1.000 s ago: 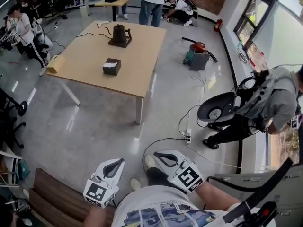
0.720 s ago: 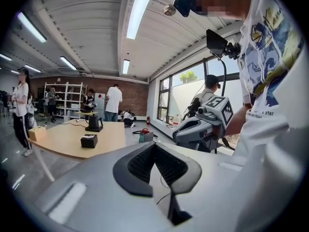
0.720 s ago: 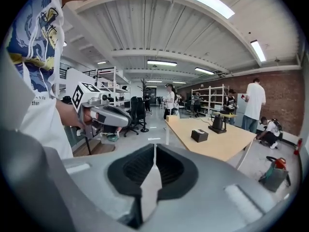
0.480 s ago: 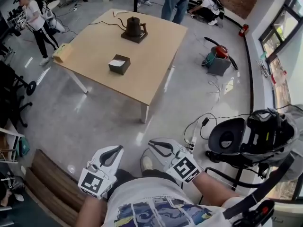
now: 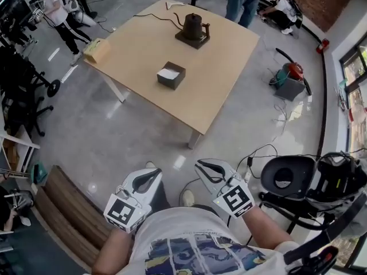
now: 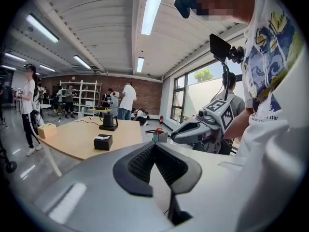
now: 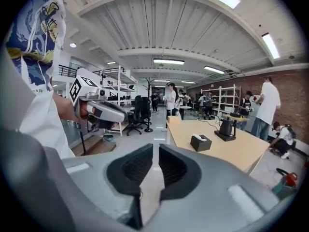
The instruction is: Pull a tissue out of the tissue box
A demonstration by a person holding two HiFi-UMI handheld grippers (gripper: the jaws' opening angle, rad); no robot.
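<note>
The dark tissue box, with a white tissue showing at its top, stands near the middle of the wooden table, far ahead of both grippers. It also shows small in the left gripper view as the tissue box and in the right gripper view as the tissue box. My left gripper is held low in front of my body, jaws shut and empty. My right gripper is beside it; its jaws are opening a narrow gap with nothing between them.
A black kettle on its base stands further back on the table, and a tan box sits at its left corner. Cables and a power strip lie on the floor. A wheeled chair is at my right, a wooden bench at my left. Several people stand around the room.
The table and tissue box have come nearer and shifted right in the head view as I walk toward them. Both grippers stay in front of my body, carried along.
</note>
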